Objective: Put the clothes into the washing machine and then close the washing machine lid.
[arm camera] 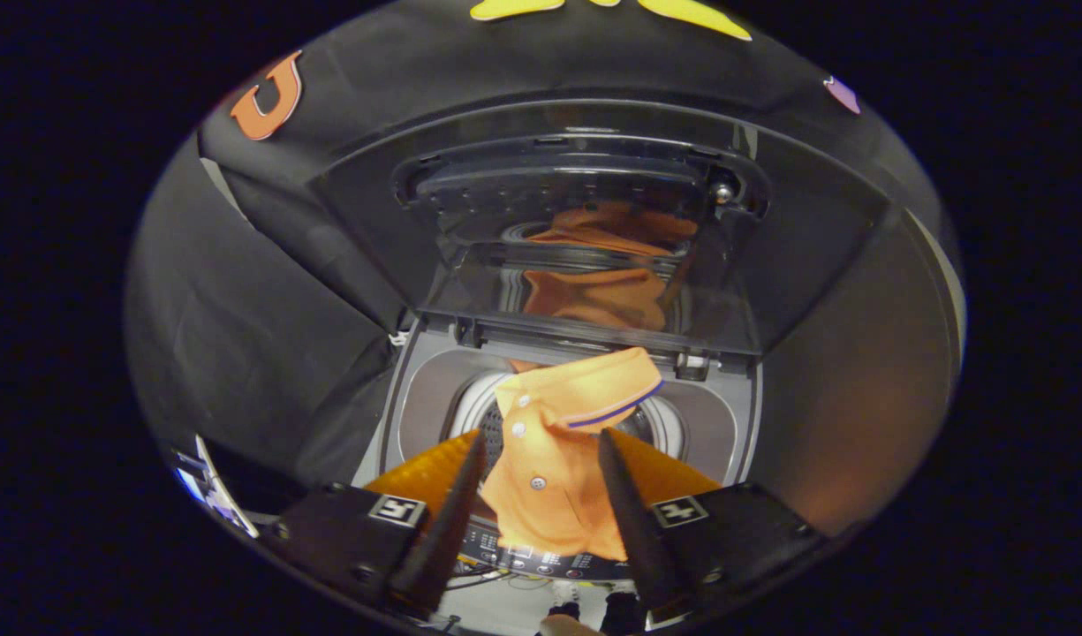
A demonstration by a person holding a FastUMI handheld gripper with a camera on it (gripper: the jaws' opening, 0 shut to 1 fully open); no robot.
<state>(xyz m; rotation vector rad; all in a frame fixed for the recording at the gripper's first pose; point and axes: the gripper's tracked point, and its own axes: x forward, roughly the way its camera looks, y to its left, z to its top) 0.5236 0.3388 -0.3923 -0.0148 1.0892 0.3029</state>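
Lowest in the frame, your gripper (541,450) has its two fingers apart, and the orange polo shirt (554,459) hangs between them. Whether both fingers press on the cloth, you cannot tell from here; the shirt's edges seem to meet each finger about the middle of the frame's lower half. The shirt shows a button placket and a collar with a dark stripe, the collar folded toward the right.

Just under the hanging cloth, at the bottom centre, lies the control panel (541,558) of the washing machine (417,397). Beyond the fingers, in the centre of the frame, the round drum opening (660,424) sits behind the shirt, with the grey top deck around it.

Farther up, the washing machine lid (585,238) stands raised and open, its glossy pane mirroring the orange cloth. Behind it, across the upper part of the frame, hangs the black booth wall (223,291).
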